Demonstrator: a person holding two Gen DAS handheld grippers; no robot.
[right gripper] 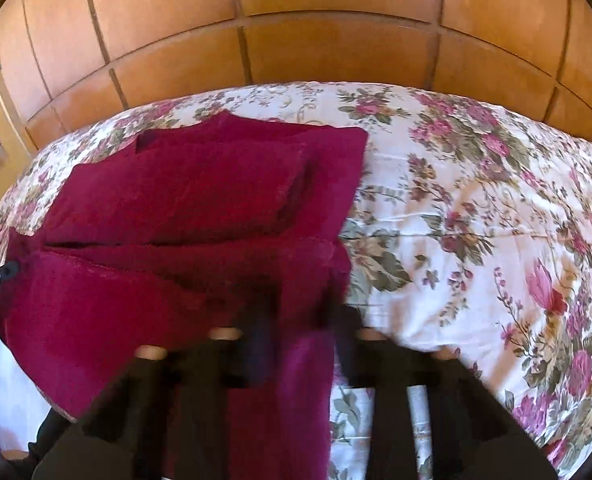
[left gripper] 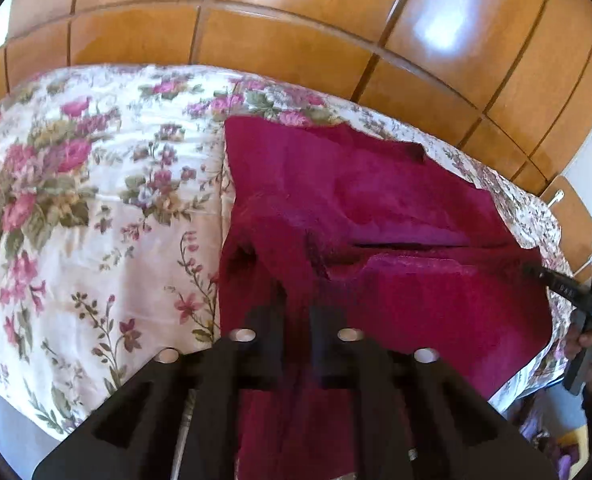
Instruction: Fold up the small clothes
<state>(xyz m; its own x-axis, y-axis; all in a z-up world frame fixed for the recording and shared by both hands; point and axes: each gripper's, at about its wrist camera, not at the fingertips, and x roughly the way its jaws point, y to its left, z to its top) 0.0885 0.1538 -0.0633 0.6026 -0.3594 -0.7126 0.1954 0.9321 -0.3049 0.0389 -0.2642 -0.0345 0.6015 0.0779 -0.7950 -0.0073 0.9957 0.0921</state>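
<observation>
Red garment point(left gripper: 376, 200) on floral bedspread point(left gripper: 95, 200); L tongs point(left gripper: 296, 312) & R tongs point(right gripper: 300, 320) both clamped on near edge.

A floral bedspread point(left gripper: 95, 200) lies before glossy wooden wardrobe panels point(left gripper: 296, 40).

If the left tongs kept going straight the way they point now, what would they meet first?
Most likely the dark red garment: the left tongs are already shut on its near edge, so more of that cloth lies directly ahead, with the floral bedspread under it. Depth is hard to judge.
</observation>
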